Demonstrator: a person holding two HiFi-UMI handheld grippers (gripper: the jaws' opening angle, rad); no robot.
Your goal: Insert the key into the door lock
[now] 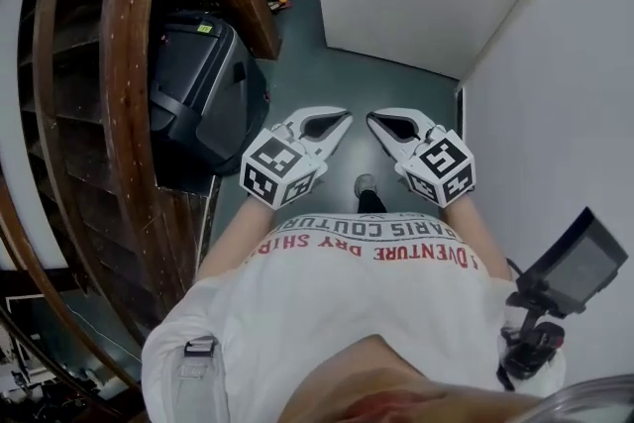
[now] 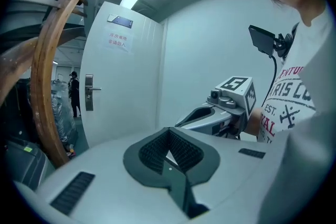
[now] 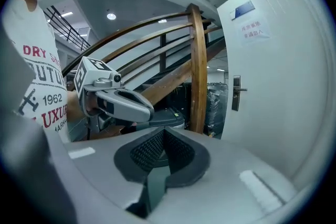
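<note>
At 12 o'clock from the person, across a stretch of grey-green floor [image 1: 337, 74], stands the white door [image 2: 136, 86]. Door lock [image 2: 88, 93]: narrow metal plate near the door's edge, long axis vertical, flat against the door. Its lever handle [image 2: 96, 89] lies level and points to 3 o'clock in both gripper views. Left tool [image 1: 337, 121] and right tool [image 1: 376, 119] are held side by side in front of the white printed shirt [image 1: 367, 292], near each other but apart, well short of the door. Left tool's long axis runs toward 1 o'clock, right tool's toward 11, so the tips converge. Both tools have their jaws pressed together at the tips. A pale sliver shows between the left pads; cannot tell what it is. Key: not made out in any view. Black case [image 1: 203, 89] lies at 10 o'clock of the left tool, beside a curved wooden handrail [image 1: 124, 114].
</note>
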